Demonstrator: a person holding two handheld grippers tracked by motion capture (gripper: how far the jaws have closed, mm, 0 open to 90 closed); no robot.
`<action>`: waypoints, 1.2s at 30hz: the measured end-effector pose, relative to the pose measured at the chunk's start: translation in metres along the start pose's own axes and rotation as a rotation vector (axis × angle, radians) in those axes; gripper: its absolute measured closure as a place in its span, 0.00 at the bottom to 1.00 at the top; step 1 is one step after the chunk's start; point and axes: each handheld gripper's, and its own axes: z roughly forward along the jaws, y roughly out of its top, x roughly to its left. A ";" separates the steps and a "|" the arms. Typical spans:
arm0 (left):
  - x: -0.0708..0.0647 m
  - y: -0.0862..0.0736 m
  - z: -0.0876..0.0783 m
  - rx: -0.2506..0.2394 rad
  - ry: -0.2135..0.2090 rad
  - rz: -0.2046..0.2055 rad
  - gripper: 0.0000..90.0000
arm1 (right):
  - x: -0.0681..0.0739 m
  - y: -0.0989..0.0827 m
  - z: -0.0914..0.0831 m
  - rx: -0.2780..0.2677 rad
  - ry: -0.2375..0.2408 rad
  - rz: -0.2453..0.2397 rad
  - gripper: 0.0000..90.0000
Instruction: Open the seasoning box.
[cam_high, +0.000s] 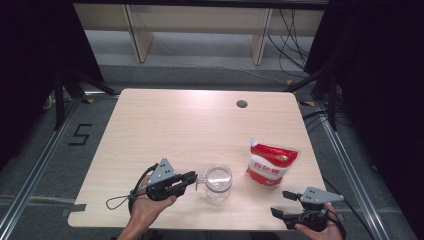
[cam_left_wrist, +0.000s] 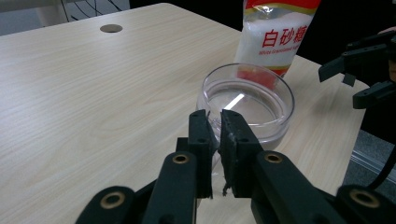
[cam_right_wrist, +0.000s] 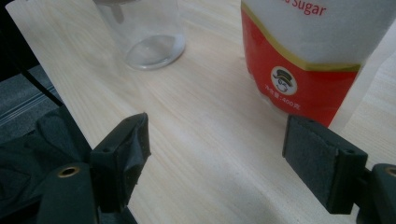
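Left gripper pinches the jar's handle while the right waits beside the sugar.

On the pale wooden table (cam_high: 165, 125), the red-and-white plastic sugar bag (cam_high: 271, 163) stands just right of the clear glass jar (cam_high: 218, 181) near the front edge. The left gripper (cam_high: 192, 177), held level, is closed on the jar's small side handle (cam_high: 202, 178); hold it steady and upright. The right gripper (cam_high: 281, 203) rests low, jaws wide, empty, aimed at the bag.

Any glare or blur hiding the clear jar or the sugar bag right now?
High view: even light, jar sharp. Left gripper view: a bright streak glints inside the jar, tongs slightly soft. Right gripper view: sugar bag readable, tongs blurred up close.
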 end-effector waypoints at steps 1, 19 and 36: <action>0.000 0.000 0.002 -0.002 -0.002 0.000 0.94 | 0.000 0.000 0.000 -0.002 -0.003 -0.003 0.27; -0.003 0.002 0.017 0.017 0.004 0.016 0.95 | 0.009 0.009 0.008 -0.011 0.001 -0.049 0.35; -0.001 0.000 0.019 0.000 0.007 0.015 0.95 | 0.010 0.021 0.022 -0.041 0.032 -0.109 0.45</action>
